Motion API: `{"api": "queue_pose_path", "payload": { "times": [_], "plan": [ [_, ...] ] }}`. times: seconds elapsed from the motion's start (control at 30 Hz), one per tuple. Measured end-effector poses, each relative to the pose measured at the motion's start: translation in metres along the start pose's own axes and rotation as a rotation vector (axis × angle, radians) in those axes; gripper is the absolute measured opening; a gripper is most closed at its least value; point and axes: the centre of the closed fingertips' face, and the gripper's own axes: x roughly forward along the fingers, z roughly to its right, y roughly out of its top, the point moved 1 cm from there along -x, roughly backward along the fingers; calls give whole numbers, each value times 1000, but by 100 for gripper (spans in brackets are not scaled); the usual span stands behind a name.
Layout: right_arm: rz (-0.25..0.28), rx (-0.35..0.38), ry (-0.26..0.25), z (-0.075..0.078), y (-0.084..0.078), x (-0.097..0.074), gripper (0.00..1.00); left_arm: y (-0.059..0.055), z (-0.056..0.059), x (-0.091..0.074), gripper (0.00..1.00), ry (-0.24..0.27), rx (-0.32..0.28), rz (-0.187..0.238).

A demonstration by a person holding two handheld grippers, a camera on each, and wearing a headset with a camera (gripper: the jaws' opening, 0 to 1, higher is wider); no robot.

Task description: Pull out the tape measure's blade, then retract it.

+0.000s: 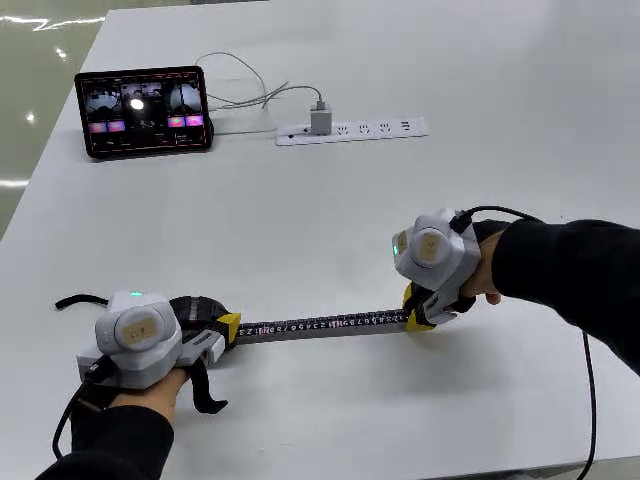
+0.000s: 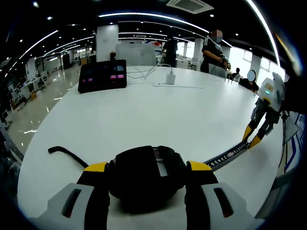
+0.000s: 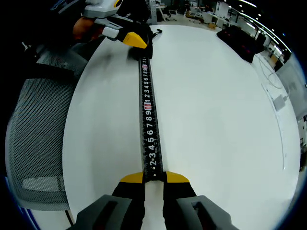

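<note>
The black tape measure case (image 2: 146, 175) rests on the white table, clamped between the yellow-tipped jaws of my left gripper (image 2: 147, 167), which shows at the lower left of the head view (image 1: 225, 328). Its dark blade (image 1: 320, 324) with printed numbers runs flat along the table to the right. My right gripper (image 3: 153, 177) is shut on the blade's end, seen in the head view (image 1: 415, 318). In the right gripper view the blade (image 3: 147, 120) stretches away to the case (image 3: 144, 45). A black wrist strap (image 1: 80, 300) trails from the case.
A tablet (image 1: 143, 110) with a lit screen stands at the back left. A white power strip (image 1: 350, 130) with a charger and cables lies behind the work area. A mesh office chair (image 3: 38, 143) stands off the table's edge. People stand beyond the table's far side.
</note>
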Motion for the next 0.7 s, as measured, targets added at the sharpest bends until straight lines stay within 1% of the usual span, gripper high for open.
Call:
{"api": "queue_pose_path", "payload": {
  "times": [0.03,0.27,0.47,0.7],
  "plan": [
    [-6,-21,-4,-1,-1,0,9,0,0,0,58,0,1,-1],
    [-22,-5,-9,0,1,-1,9,0,0,1,59,-4,0,-8],
    [-40,-24,-13,0,2,0,9,0,0,1,59,-4,0,-10],
    [-34,-10,-12,0,2,-1,9,-1,0,1,59,-6,0,-19]
  ]
}}
